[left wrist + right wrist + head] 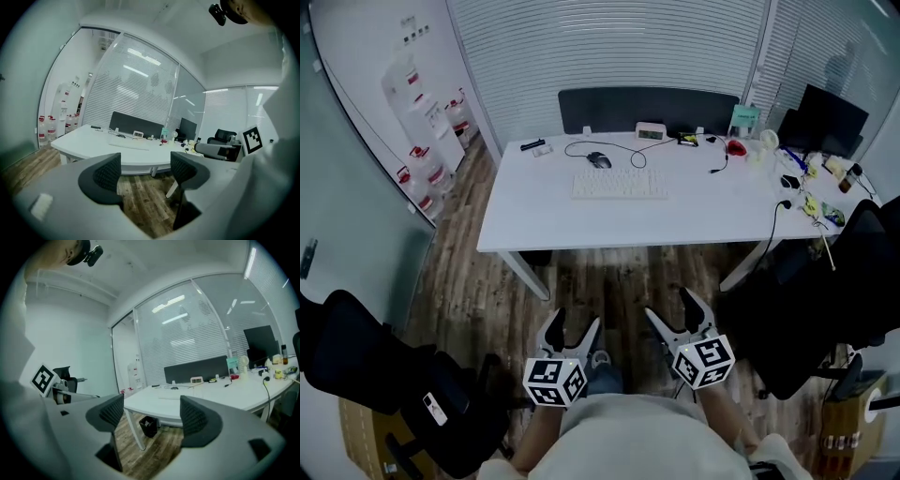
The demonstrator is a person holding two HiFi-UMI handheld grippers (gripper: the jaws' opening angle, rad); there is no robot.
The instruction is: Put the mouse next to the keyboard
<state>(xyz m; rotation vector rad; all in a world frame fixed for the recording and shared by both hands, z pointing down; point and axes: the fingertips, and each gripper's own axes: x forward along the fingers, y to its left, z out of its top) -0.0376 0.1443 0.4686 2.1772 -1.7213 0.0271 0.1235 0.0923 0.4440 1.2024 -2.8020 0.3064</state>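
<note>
Grippers agape and empty: left gripper (575,324) and right gripper (672,313) hang above the floor, well short of the table (581,225). The mouse (599,160) lies near the table's far edge, just behind the left end of the keyboard (619,185) (probably light, hard, slick-shelled and tethered by its cord); best pinched across its flanks.

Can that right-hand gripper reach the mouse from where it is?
Probably not yet: the right gripper, open and empty, hangs over the floor short of the table, and the mouse lies beyond the keyboard. Nothing blocks the way; stepping closer should do.
</note>
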